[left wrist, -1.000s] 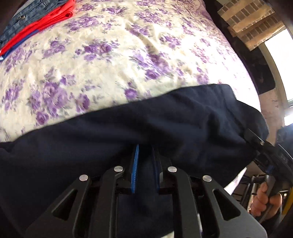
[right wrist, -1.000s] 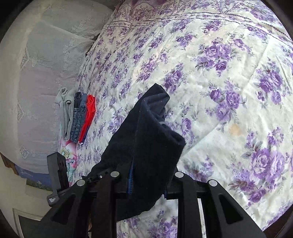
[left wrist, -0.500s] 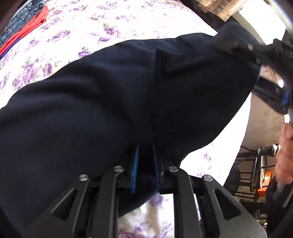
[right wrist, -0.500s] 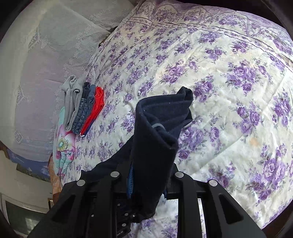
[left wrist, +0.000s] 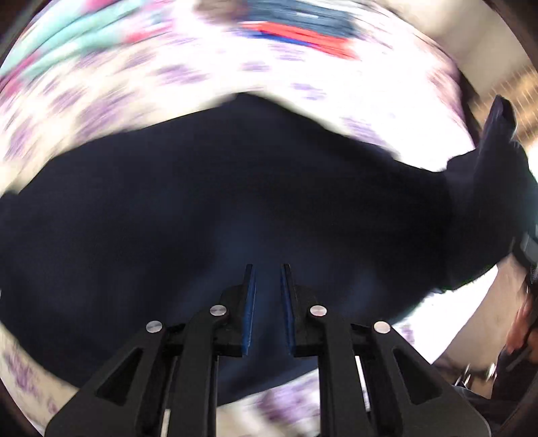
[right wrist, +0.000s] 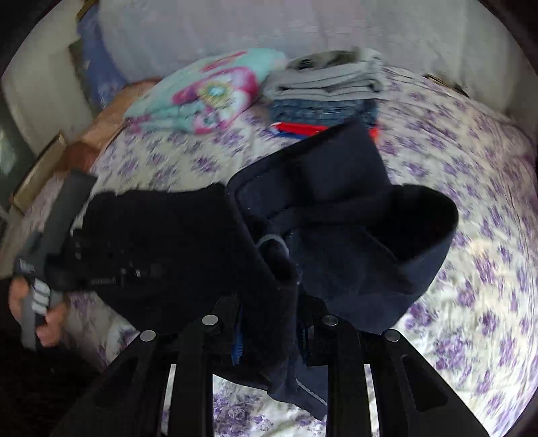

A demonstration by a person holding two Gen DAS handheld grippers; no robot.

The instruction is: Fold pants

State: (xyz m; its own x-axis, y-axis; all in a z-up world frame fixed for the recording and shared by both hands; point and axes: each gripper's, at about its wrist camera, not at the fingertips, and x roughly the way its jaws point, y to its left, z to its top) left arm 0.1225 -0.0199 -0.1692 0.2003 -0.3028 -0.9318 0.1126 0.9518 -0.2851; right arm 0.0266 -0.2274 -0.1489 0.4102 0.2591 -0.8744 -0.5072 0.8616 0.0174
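Dark navy pants [left wrist: 235, 201] hang stretched between both grippers above a bed with a purple-flowered cover [left wrist: 101, 111]. My left gripper [left wrist: 267, 295] is shut on one edge of the cloth, which runs between its blue pads. In the right wrist view the pants [right wrist: 336, 235] are bunched and folded over, with the waistband opening at right; my right gripper [right wrist: 269, 322] is shut on a thick fold of them. The left gripper's handle [right wrist: 43, 248] and the hand holding it show at the left edge of that view.
A stack of folded clothes [right wrist: 329, 90], grey over denim over red, lies at the head of the bed beside a turquoise and pink pillow [right wrist: 205, 90]. A lace curtain [right wrist: 269, 30] hangs behind. The flowered cover [right wrist: 470, 269] stretches to the right.
Both grippers have swung round with the pants, so the folded stack and pillow now lie ahead. The pants have lifted off the bed and hang between the grippers. Both views are blurred.
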